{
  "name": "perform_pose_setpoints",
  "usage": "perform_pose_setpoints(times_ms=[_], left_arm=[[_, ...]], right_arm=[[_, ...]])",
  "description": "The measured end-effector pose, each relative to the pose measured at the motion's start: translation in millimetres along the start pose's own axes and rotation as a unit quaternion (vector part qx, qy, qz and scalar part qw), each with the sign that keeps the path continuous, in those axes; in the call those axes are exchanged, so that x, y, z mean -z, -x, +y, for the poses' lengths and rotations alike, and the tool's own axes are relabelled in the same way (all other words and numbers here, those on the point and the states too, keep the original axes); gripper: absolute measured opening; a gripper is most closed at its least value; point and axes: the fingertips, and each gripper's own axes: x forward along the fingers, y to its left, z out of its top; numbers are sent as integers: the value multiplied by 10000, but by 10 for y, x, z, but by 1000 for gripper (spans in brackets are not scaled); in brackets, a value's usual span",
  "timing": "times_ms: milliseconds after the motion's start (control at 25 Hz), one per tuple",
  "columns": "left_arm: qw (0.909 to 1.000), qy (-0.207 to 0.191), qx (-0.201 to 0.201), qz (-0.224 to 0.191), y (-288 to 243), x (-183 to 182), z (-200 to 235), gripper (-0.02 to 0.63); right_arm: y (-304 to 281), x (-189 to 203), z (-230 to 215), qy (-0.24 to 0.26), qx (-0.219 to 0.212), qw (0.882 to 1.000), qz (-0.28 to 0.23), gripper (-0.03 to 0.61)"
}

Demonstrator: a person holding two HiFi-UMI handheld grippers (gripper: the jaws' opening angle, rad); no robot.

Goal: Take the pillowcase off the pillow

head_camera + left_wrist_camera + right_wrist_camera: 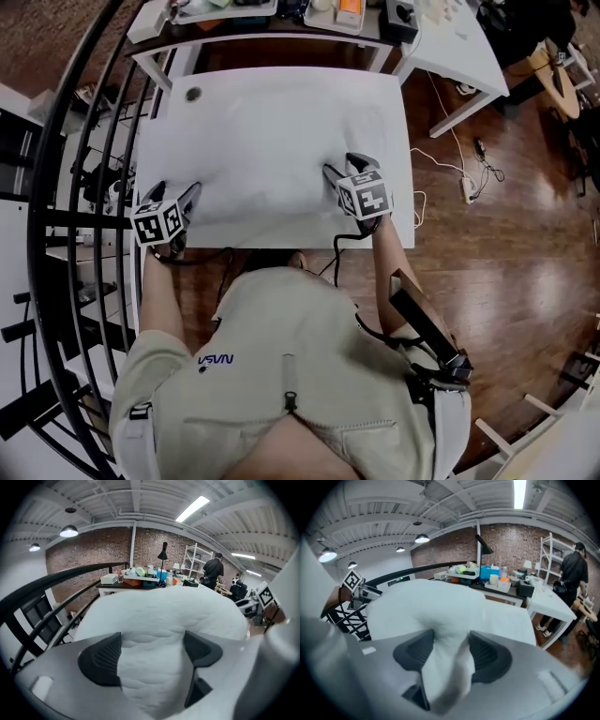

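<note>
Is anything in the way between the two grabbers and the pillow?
No, nothing visible is in the way. The left gripper has its jaws open around the quilted edge of the pillow, and the right gripper has its jaws open with a fold of white fabric between them.

the white pillow (pixel 272 159) lies flat on the bench (pixel 234 84), filling the upper middle of the frame. its near left part is puffy with wavy stitches. at its near right edge, the smooth pillowcase (pixel 443 663) bunches up.
</note>
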Motion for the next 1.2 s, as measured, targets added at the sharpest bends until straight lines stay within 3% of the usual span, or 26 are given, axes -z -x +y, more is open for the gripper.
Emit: perform_pose_setpoints(times_ms=[120,240,320,480,600,760,920,1040,1200], left_arm=[[9994,195,267,-134,-93,52,-66,342],[9965,414,339,-639,0,-158,-70,88],[9930,470,330,-1031,102,-371,-51,28],[9852,337,321,-1652,299,-764,-106,21],[9799,195,567,-1902,373,-1005,-308,21],[9756,-115,961,-1969,269,-1164,-660,21],[9787,-302,1203,-1638,-94,-1060,-962,23],[9841,-480,1009,-1383,-352,-816,-995,52],[9859,-609,414,-1503,-273,-660,-864,177]], right_arm=[[-124,44,85,14,128,9999,8,143],[-53,-146,109,196,468,9979,-403,40],[64,-376,88,261,667,9936,-868,17],[400,-762,49,414,1041,9796,-1667,11],[773,-919,-18,319,1308,9701,-2017,10],[1020,-668,-291,50,1697,9661,-1944,11],[889,-231,-561,-175,2040,9671,-1508,11],[680,45,-665,-194,2008,9723,-1178,21],[827,91,-720,-415,2068,9689,-1291,83]])
